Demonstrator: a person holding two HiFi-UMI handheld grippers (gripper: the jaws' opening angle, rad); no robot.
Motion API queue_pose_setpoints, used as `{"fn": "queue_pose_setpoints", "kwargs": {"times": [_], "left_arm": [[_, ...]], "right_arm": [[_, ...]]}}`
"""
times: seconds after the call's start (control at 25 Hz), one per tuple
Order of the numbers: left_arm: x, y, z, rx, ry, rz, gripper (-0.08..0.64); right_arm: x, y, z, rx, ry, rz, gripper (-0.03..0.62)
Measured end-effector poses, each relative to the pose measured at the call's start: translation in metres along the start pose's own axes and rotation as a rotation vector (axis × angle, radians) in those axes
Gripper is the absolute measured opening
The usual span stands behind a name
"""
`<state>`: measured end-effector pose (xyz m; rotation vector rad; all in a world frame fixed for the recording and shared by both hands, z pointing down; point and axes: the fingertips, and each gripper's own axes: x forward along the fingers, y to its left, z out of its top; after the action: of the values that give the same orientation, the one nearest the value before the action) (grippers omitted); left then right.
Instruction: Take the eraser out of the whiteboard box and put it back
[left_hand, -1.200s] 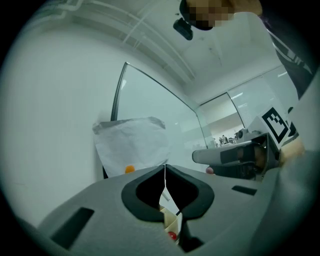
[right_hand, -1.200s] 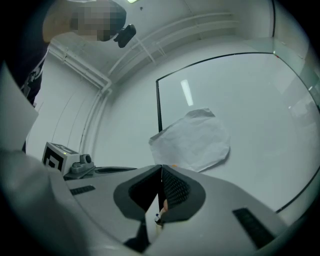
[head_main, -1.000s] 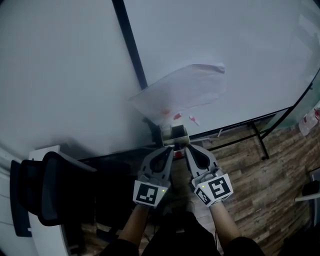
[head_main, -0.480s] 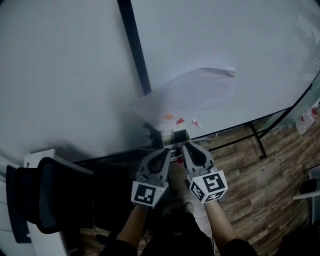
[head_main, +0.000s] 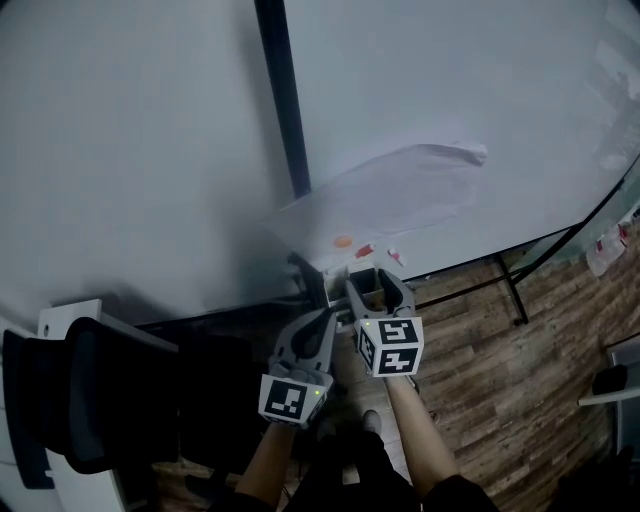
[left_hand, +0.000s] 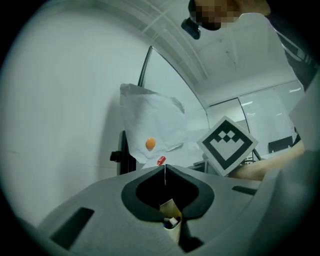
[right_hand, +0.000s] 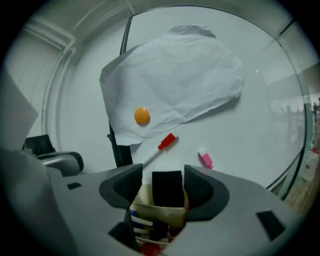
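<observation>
Eraser (right_hand: 166, 189) half-hidden in box (right_hand: 156, 210) | right gripper (right_hand: 163, 175) jaws apart astride | left gripper (left_hand: 165, 169) jaws together

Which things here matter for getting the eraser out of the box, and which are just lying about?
Job: black rectangular eraser; cream card box holding it; right gripper, jaws open around the eraser.

Lying about: crumpled white paper sheet; round orange magnet; red-capped marker; small pink piece; black office chair; left gripper, shut and empty.
</observation>
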<state>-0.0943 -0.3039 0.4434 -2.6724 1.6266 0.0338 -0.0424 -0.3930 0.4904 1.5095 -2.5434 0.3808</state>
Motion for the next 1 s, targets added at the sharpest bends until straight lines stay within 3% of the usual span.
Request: {"fn": "queue_pose_setpoints", "kwargs": {"times": [0.28, 0.52, 0.72, 1.0], "left_arm": [[-0.012, 0.020, -0.012, -0.024, 0.010, 0.035, 0.006], [-0.020, 0.034, -0.019, -0.029, 0.014, 0.062, 0.006], [-0.023, 0.036, -0.021, -0.019, 0.000, 0.065, 0.006], [-0.023, 0.030, -0.018, -0.019, -0.005, 0.063, 0.006]], "right_arm": [[0.027, -0.003, -0.020, -0.042, 0.111, -0.078, 0.258], [0.036, -0.007, -0.024, -0.068, 0.119, -0.129, 0.258], [0.035, -0.006, -0.024, -0.064, 0.121, -0.121, 0.250], [0.017, -0.003, 0.003, -0.051, -0.028, -0.115, 0.248]]}}
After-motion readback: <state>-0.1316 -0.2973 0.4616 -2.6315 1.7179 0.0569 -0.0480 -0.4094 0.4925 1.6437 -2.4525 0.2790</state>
